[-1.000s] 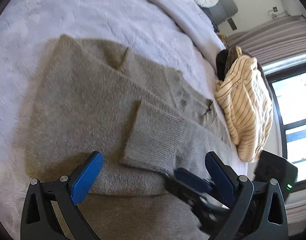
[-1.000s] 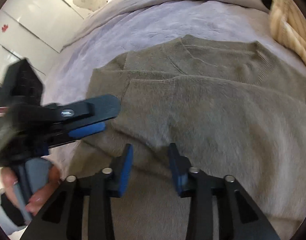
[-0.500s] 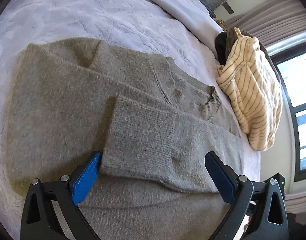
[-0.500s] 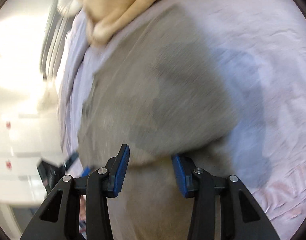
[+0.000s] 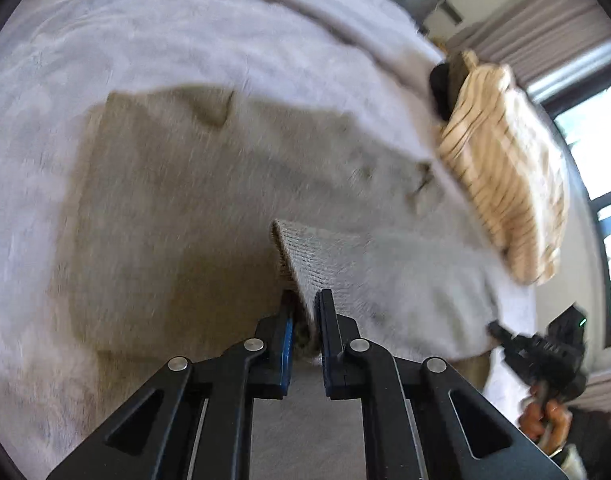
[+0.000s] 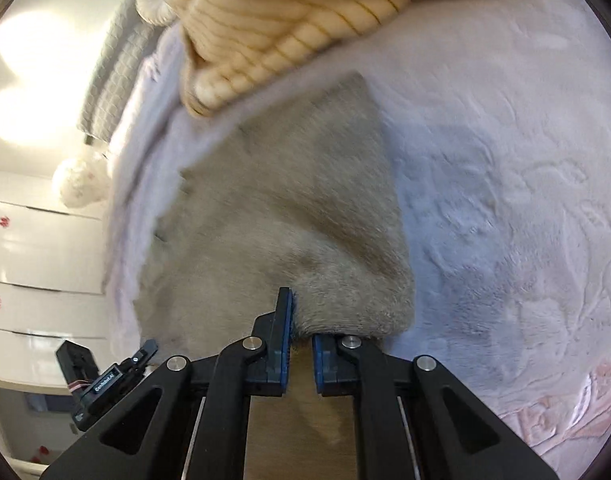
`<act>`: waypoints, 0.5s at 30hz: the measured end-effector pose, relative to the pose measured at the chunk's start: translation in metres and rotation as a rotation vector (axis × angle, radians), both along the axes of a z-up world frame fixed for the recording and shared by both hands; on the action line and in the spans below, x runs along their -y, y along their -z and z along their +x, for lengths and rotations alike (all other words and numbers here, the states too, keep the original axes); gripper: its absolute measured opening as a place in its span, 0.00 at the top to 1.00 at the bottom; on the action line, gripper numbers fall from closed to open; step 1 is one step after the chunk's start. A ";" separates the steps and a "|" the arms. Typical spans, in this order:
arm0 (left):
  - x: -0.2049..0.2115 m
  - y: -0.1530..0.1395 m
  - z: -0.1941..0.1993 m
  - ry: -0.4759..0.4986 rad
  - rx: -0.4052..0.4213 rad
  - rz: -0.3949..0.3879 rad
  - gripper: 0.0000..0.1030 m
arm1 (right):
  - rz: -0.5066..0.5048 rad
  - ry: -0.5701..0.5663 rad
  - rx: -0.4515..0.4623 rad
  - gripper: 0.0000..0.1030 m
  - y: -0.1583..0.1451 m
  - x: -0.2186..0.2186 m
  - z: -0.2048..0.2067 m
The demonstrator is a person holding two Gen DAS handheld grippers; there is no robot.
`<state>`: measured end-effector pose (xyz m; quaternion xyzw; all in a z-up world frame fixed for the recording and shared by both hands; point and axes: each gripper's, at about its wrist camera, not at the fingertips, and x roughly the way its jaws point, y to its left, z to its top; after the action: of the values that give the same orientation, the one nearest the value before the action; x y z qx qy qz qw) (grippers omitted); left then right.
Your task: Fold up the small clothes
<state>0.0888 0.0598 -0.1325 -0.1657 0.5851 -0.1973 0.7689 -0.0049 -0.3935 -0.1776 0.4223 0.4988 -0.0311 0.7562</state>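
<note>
Since the earlier frames both pairs of jaws are closing from wide to narrow, and the right gripper (image 6: 301, 328) is now sitting at the sweater's far edge instead of beside the left one. The left gripper (image 5: 305, 320) is closing on the ribbed cuff (image 5: 317, 256) of the folded-in sleeve; the knit is pinched between its blue pads (image 5: 287, 344). The right gripper is closing on the sweater's (image 6: 289, 216) near edge, with fabric bunching between its jaws. In the left wrist view, which is blurred, the grey sweater (image 5: 177, 208) is lying flat on the pale bed (image 5: 185, 40), spreading from centre toward 9 o'clock. A striped cream garment (image 5: 505, 184) is lying on the bed at 3 o'clock, just beyond the sweater's collar; in the right wrist view it (image 6: 305, 12) is sitting at 12 o'clock. A hand (image 5: 545, 420) is holding the right gripper's handle at 4 o'clock in the left wrist view. The left gripper's body (image 6: 101, 380) is showing at 8 o'clock in the right wrist view.
</note>
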 end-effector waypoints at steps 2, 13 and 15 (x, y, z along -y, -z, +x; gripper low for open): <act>0.000 0.011 -0.004 0.006 -0.002 0.055 0.88 | -0.002 -0.017 -0.023 0.90 0.011 -0.002 -0.003; -0.039 -0.011 -0.004 -0.054 0.032 0.203 0.87 | -0.261 -0.027 0.054 0.53 -0.043 0.003 -0.041; -0.041 -0.016 -0.006 -0.052 0.036 0.201 0.87 | -0.266 0.005 0.054 0.50 -0.048 0.018 -0.040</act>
<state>0.0830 0.1007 -0.1170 -0.0993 0.5835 -0.1208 0.7969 -0.0447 -0.4111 -0.1298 0.3204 0.4687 -0.0876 0.8185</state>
